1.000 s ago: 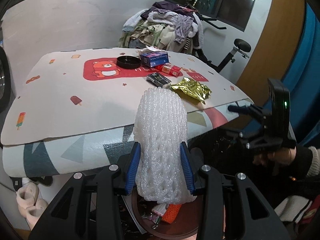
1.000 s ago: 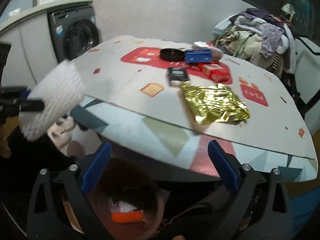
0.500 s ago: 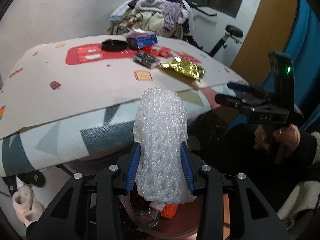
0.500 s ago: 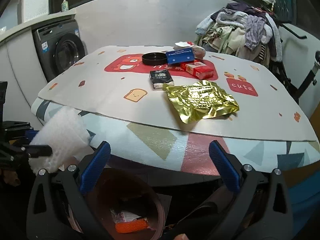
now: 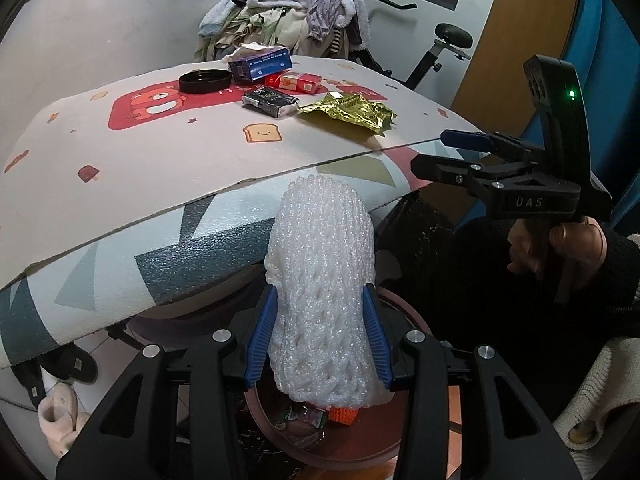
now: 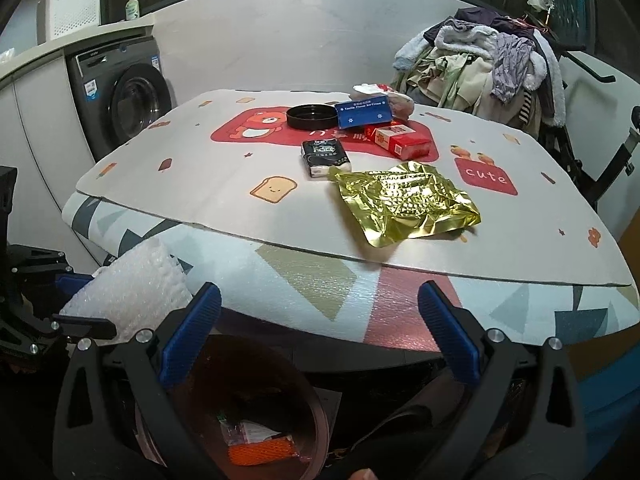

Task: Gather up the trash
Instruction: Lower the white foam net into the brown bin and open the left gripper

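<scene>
Left wrist view: the left gripper (image 5: 319, 340) has its jaws pinching a white foam net sleeve (image 5: 322, 280) at its lower half, one blue pad against each side; the sleeve stands upright between them and rises well above the fingertips. Directly below it sits a round brown trash bin (image 5: 360, 448), where an orange net piece (image 5: 342, 416) and some wrappers show; most of the bin's inside is hidden by the sleeve and the gripper body. To the right, the right gripper (image 5: 466, 142) is seen side-on in a hand (image 5: 560, 248).

Right wrist view: the right gripper (image 6: 318, 330) has its jaws spread wide with nothing between them, above the bin (image 6: 320, 420), whose near rim is cut off by the gripper arms. The sleeve (image 6: 132, 284) appears at the left, partly covered by a blue pad. Beyond, on the counter (image 6: 208, 200), lie a crumpled gold foil wrapper (image 6: 404, 202), a black pack (image 6: 324, 156), a red box (image 6: 400, 142), a blue box (image 6: 364, 112) and a black round lid (image 6: 312, 116). Something pale behind the blue box is too hidden to identify. Farther back stands a pile of clothes (image 6: 480, 64), and at the left a washing machine (image 6: 124, 104).
</scene>
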`<action>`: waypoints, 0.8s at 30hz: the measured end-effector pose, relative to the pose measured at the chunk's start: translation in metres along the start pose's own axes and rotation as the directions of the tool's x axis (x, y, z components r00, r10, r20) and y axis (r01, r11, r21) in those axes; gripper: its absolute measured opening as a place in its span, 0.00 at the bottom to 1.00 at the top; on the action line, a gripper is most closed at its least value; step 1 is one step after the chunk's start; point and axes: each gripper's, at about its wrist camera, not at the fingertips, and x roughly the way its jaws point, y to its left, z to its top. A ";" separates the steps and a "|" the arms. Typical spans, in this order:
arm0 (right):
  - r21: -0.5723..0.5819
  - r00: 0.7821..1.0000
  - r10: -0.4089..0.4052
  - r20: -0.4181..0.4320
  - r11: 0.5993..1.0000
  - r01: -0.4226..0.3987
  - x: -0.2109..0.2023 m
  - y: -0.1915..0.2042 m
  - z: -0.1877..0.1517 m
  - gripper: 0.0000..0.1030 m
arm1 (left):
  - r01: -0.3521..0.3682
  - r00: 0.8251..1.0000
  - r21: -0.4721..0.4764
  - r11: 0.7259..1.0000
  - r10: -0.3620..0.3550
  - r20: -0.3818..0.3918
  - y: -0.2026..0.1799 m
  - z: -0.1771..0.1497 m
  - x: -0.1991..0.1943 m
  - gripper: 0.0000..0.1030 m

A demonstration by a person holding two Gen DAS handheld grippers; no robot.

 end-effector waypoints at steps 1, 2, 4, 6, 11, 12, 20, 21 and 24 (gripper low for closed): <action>-0.001 1.000 0.000 0.000 1.000 0.000 0.000 0.000 0.000 0.94 | 0.000 1.000 0.003 1.000 0.000 -0.001 0.000 0.000 0.000 0.41; -0.002 1.000 0.000 0.000 1.000 0.000 0.000 0.000 0.000 0.94 | -0.001 1.000 0.005 1.000 0.001 -0.001 -0.001 0.000 0.000 0.41; -0.004 1.000 0.000 0.000 1.000 0.000 0.000 0.000 0.000 0.94 | -0.002 1.000 0.007 1.000 0.002 -0.001 -0.001 0.000 0.000 0.44; -0.003 1.000 0.001 -0.001 1.000 -0.001 0.000 0.000 0.000 0.94 | -0.003 1.000 0.006 1.000 0.003 0.000 -0.001 0.000 0.000 0.49; 0.006 1.000 0.005 -0.006 1.000 -0.005 0.001 -0.002 0.000 0.94 | -0.022 1.000 -0.002 1.000 0.022 0.015 0.000 0.001 -0.003 0.72; 0.007 1.000 0.006 -0.007 1.000 -0.006 0.001 -0.002 0.000 0.94 | -0.024 1.000 -0.003 1.000 0.024 0.018 0.000 0.001 -0.003 0.73; 0.006 1.000 0.008 -0.016 1.000 -0.008 0.003 -0.001 0.000 0.94 | -0.124 0.990 -0.050 0.991 0.127 0.061 0.009 0.003 -0.013 0.88; 0.005 1.000 0.007 -0.018 1.000 -0.007 0.003 0.000 0.000 0.94 | -0.137 0.987 -0.065 0.988 0.142 0.071 0.012 0.003 -0.016 0.89; 0.003 1.000 0.005 -0.017 1.000 -0.004 0.003 0.000 0.000 0.94 | -0.162 0.981 -0.113 0.980 0.172 0.087 0.021 0.004 -0.022 0.91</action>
